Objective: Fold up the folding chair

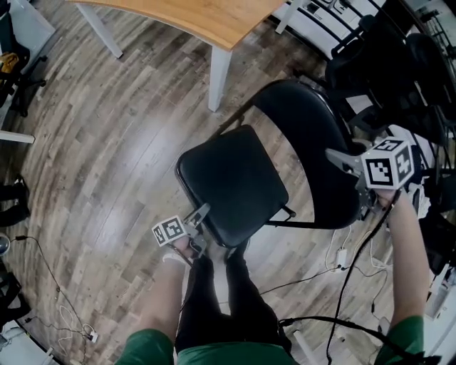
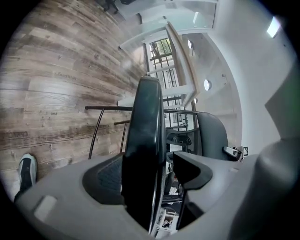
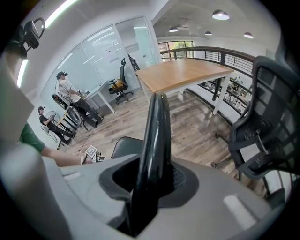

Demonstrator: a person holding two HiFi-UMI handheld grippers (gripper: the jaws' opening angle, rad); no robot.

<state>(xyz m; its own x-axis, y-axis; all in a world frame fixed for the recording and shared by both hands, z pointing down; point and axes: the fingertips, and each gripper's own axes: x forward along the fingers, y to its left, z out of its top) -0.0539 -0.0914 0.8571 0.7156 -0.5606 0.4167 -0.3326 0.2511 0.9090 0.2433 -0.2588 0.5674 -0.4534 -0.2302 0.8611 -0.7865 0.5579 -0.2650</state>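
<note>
The black folding chair stands on the wood floor, with its seat [image 1: 231, 182] in the middle and its backrest [image 1: 313, 135] to the right. My left gripper [image 1: 199, 215] is at the seat's near edge. In the left gripper view the seat [image 2: 143, 154] runs edge-on between the jaws of that gripper [image 2: 150, 171]. It lies against one pad [image 2: 108, 176], and a gap shows at the other. My right gripper [image 1: 342, 160] is shut on the backrest's top edge. The backrest [image 3: 157, 140] fills the slot of the right gripper [image 3: 152, 180].
A wooden table [image 1: 206, 18] with a white leg [image 1: 219, 75] stands just beyond the chair. Black office chairs [image 1: 399, 50] crowd the upper right, and one with a mesh back [image 3: 267, 117] is close by. Cables [image 1: 342, 278] trail on the floor. The person's legs [image 1: 214, 292] are right behind the seat.
</note>
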